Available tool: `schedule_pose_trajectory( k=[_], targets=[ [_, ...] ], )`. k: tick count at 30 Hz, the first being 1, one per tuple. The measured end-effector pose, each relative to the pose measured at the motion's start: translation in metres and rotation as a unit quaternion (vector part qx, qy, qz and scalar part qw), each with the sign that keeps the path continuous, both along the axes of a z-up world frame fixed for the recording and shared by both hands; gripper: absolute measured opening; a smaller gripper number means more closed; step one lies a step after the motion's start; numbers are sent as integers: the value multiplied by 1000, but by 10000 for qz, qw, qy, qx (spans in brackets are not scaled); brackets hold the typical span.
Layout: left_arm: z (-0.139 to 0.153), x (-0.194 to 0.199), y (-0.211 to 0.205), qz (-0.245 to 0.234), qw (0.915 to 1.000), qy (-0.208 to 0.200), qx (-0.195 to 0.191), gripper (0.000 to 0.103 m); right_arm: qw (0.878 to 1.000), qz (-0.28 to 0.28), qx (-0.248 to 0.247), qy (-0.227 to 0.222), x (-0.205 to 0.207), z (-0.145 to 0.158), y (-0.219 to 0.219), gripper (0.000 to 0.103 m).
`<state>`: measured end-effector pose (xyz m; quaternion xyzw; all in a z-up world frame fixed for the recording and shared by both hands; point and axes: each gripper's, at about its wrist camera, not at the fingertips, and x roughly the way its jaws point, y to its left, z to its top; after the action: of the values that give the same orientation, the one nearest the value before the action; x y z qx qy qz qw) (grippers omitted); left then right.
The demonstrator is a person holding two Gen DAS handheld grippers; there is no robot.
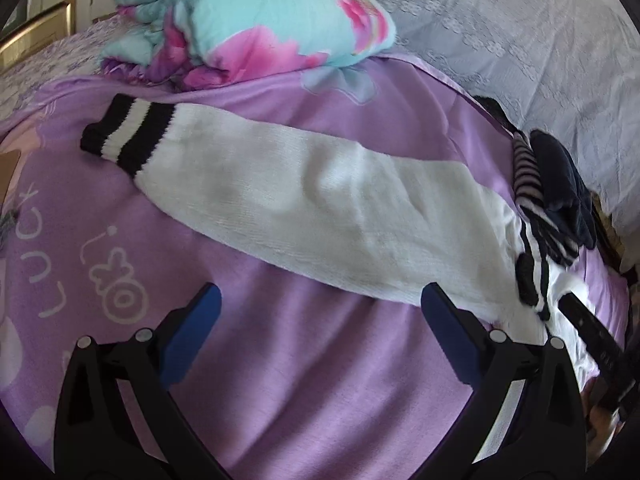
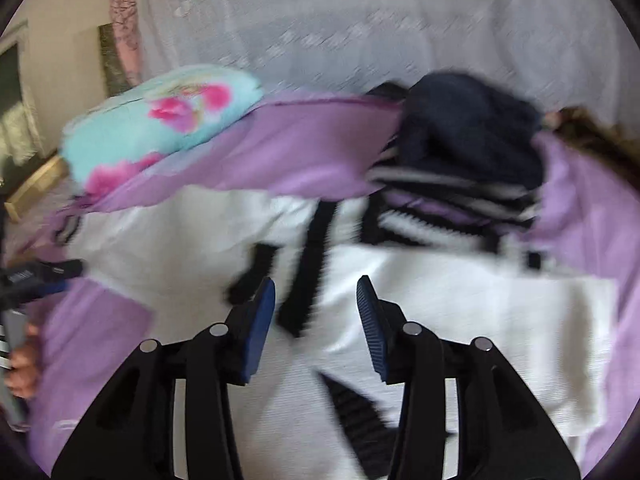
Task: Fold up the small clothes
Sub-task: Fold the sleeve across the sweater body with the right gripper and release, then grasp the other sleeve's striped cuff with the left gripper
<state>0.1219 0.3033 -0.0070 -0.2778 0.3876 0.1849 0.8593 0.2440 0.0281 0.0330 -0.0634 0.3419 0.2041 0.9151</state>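
Blue-padded fingers of the left gripper stand wide and empty above the lilac printed bed sheet. Just beyond them lies the white knitted sweater sleeve with black striped cuff, its long axis running from upper left to lower right. The right gripper, half open and holding nothing, hovers over the white sweater body and seems nearer to it. A turquoise flowered quilt lies behind, and a dark folded pile lies to the right.
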Motion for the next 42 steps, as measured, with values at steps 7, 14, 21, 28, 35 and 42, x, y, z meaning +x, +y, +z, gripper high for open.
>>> schedule_pose_trajectory(
  k=[7,14,21,28,35,42],
  targets=[
    [-6,-15,38,407,9965,-176,-707,101,9979,40,-5,648,12,-26,-14,54],
    [-4,-31,55,383,9927,-376,-1081,101,9940,-274,886,576,-4,-26,-67,75],
    [-12,-18,65,483,9892,-596,-1248,99,9833,-387,1496,962,-3,-36,-88,75],
    [-21,10,88,625,9888,-838,-1066,29,9851,-586,1533,517,-15,-20,-93,67],
    [-8,2,84,729,9893,-1006,-771,11,9977,46,471,494,0,-11,-11,59],
    [31,-6,54,452,9898,-1344,143,11,9974,506,55,505,-15,-18,3,69]
  ],
)
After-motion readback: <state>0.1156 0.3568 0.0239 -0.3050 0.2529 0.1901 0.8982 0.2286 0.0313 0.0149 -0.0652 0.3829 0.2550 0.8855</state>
